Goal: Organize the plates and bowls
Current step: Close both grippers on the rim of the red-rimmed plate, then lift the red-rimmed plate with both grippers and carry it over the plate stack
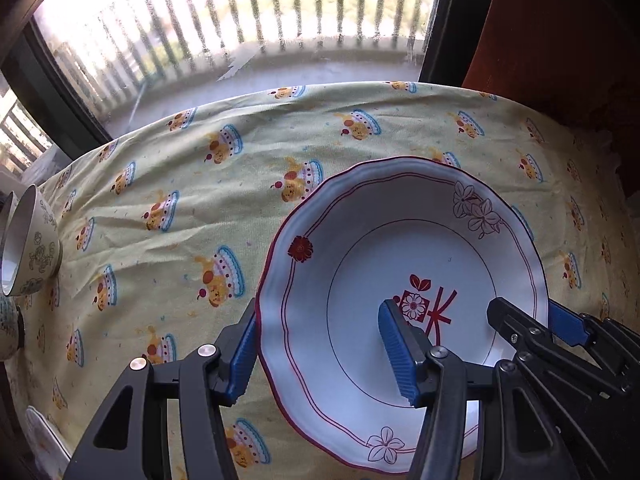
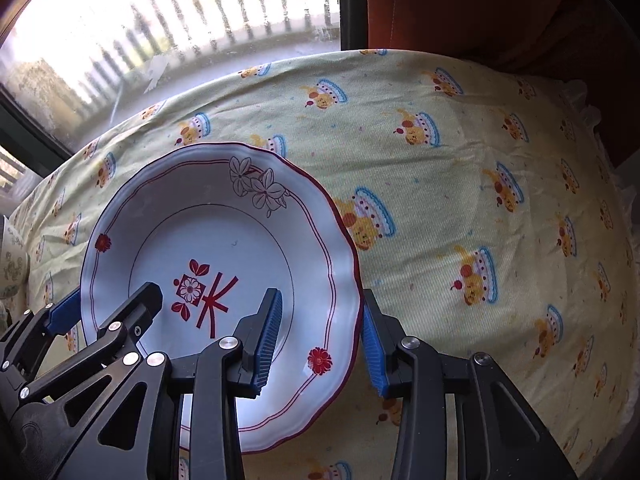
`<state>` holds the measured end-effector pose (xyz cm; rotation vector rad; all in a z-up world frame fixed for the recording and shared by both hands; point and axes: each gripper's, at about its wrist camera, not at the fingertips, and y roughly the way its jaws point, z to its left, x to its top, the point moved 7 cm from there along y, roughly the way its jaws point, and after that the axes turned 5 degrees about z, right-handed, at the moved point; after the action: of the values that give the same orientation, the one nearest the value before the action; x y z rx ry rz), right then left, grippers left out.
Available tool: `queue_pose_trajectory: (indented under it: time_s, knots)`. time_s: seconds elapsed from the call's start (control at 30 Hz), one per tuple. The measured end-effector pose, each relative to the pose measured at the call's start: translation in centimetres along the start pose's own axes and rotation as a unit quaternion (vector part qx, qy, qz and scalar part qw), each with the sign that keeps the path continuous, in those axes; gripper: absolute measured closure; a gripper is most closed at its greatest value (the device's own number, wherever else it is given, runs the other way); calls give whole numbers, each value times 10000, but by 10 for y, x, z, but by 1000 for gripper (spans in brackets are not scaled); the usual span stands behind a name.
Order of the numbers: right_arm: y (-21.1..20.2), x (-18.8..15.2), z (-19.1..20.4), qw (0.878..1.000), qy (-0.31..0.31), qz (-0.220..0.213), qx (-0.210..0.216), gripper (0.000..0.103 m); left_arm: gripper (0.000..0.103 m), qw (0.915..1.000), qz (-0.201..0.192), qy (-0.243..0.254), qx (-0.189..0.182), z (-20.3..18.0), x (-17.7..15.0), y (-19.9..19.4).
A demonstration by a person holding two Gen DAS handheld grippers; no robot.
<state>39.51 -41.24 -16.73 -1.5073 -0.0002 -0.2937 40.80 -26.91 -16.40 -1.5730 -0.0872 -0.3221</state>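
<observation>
A white deep plate [image 1: 360, 240] with a scalloped red rim and red flower prints sits on the yellow tablecloth [image 1: 180, 240]. My left gripper [image 1: 318, 308] straddles its left rim, with one blue pad outside the edge and the other against the inner slope. On the opposite rim, my right gripper [image 2: 320, 294] holds the same plate [image 2: 224, 232] in the same way. Each view also shows the other gripper: the right gripper [image 1: 524, 312] and the left gripper [image 2: 114, 292]. Both grippers point steeply down.
Cream floral bowls [image 1: 32, 240] stand at the table's left edge, one bowl [image 2: 12, 264] also in the right wrist view. A window with balcony railing [image 1: 240, 20] lies behind the table. A red-brown chair back [image 1: 560, 40] stands at the far right corner.
</observation>
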Motion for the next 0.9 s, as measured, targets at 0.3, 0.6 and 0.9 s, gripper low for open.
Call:
queue_pose_trajectory:
  time_s: [0.3, 0.6, 0.9]
  knots:
    - [-15, -67, 15, 9993, -52, 361, 11, 61, 45, 9988, 487, -55, -28, 19, -70, -11]
    - [-23, -129, 26, 9974, -117, 710, 6, 61, 45, 9963, 826, -154, -154, 34, -123, -18]
    - [-13, -115, 31, 9970, -56, 751, 149, 60, 43, 9967, 744, -270, -168, 42, -116, -14]
